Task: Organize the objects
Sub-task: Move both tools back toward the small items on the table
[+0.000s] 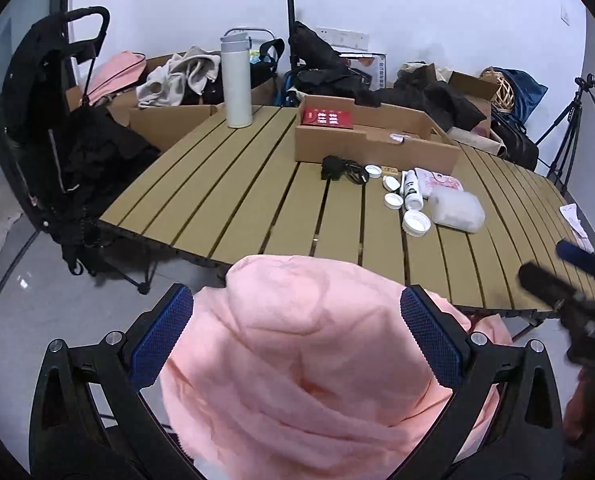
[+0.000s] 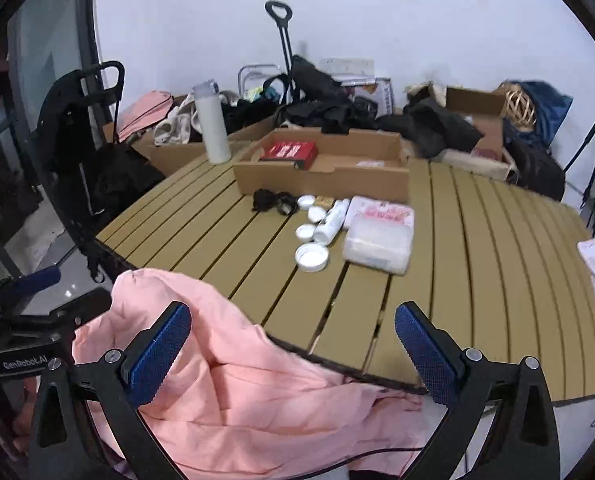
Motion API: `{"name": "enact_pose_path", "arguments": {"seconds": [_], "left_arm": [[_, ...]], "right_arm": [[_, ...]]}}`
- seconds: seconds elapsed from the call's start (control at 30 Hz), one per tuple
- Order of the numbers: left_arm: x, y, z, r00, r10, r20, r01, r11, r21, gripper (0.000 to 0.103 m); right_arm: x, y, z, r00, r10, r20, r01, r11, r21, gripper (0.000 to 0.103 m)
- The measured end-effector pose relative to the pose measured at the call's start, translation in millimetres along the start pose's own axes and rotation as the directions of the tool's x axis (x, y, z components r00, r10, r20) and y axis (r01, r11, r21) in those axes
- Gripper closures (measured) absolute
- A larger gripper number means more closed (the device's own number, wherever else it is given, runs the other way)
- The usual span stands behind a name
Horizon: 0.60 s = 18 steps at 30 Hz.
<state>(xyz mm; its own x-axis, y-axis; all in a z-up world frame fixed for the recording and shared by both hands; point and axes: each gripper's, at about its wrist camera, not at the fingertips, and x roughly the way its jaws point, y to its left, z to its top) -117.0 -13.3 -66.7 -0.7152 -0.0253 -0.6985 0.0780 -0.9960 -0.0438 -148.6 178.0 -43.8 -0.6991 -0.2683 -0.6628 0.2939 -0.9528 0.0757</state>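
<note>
A pink garment [image 1: 309,360] lies bunched at the near edge of the slatted table [image 1: 225,184]; it also shows in the right wrist view [image 2: 233,384]. My left gripper [image 1: 297,332] is open, its blue pads wide apart on either side of the garment's bulge. My right gripper [image 2: 293,348] is open and empty over the table's near edge, with the garment below its left finger. On the table lie a black cable [image 1: 343,169], several white caps [image 1: 416,223], a white tube [image 1: 411,189], a translucent plastic box [image 1: 456,207] and a pink packet [image 1: 437,180].
A shallow cardboard tray [image 1: 373,144] holding a red box [image 1: 328,117] stands at the table's back. A white flask [image 1: 236,80] stands at the back left. Cardboard boxes, clothes and bags crowd behind. A black stroller [image 1: 57,120] is left, a tripod [image 1: 569,128] right.
</note>
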Motion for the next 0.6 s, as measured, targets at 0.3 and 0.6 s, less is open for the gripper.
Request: {"name": "enact_pose_path", "arguments": {"seconds": [0.3,0.6], "left_arm": [[33,8,25,0.997,-0.075,-0.030,0.077,0.996,0.051,0.000],[149,25,102,0.978,-0.198,-0.057,0.200,0.979,0.029,0.003]], "right_arm": [[41,-4,-14,0.997,-0.043,-0.066,0.040,0.998,-0.045,0.000],[146,-25,19,0.988,-0.026,-0.154,0.028,1.000,0.008,0.006]]}}
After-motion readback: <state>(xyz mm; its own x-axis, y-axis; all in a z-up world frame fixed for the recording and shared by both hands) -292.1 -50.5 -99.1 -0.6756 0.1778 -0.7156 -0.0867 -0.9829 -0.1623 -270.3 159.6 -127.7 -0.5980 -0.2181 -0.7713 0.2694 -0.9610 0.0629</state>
